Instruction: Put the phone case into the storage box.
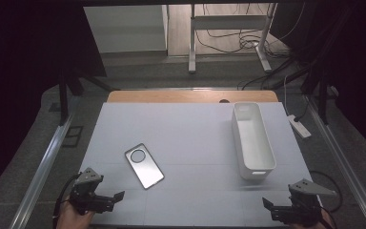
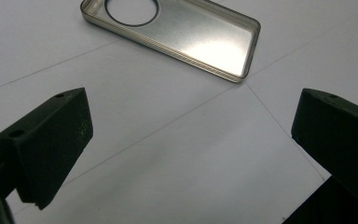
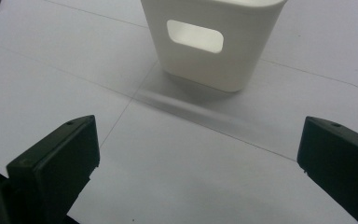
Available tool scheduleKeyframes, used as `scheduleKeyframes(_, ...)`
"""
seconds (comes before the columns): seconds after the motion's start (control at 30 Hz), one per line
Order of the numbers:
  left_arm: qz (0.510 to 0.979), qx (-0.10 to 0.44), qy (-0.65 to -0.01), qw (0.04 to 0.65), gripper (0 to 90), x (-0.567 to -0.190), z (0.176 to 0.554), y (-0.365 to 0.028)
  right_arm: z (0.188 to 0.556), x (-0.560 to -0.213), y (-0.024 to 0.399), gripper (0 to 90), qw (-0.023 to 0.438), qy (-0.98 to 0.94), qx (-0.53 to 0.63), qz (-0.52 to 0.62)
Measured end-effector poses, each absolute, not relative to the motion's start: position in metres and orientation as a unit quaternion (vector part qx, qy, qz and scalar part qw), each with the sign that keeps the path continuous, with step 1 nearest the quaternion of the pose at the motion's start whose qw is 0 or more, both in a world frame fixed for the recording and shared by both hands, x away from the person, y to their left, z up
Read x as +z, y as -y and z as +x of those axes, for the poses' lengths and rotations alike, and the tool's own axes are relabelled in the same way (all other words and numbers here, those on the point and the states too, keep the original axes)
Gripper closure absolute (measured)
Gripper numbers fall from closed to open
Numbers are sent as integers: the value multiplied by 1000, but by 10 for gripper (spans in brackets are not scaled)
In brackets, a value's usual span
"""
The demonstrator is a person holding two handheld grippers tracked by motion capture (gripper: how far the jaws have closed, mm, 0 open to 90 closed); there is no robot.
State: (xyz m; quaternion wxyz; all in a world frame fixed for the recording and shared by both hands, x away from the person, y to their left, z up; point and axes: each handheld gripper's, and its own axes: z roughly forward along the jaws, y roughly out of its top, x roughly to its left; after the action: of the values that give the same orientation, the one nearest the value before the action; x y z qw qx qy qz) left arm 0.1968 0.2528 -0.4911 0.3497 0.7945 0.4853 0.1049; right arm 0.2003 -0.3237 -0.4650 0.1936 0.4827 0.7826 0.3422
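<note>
Nothing's picked up yet — both sets of fingers gape empty, tin lid [image 2: 175, 39] just ahead of the left gripper [image 2: 191, 140], white bin [image 3: 212, 42] ahead of the right gripper [image 3: 198, 163].

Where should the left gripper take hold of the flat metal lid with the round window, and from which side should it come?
Probably across its two long edges, near the plain end. The metal lid lies flat with its open side up, showing a thin raised rim, and its short end points toward the left gripper. Its narrow width looks able to fit between the open jaws. Coming from above, jaws lowered over both long rims, seems safest.
</note>
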Motion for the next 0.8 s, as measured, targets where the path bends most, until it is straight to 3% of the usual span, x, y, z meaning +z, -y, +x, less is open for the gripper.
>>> scheduleKeyframes(0.8, 811, 93, -475, 329, 0, -489, 228, -243, 201, -465, 323, 0, 190, -786, 340, 480)
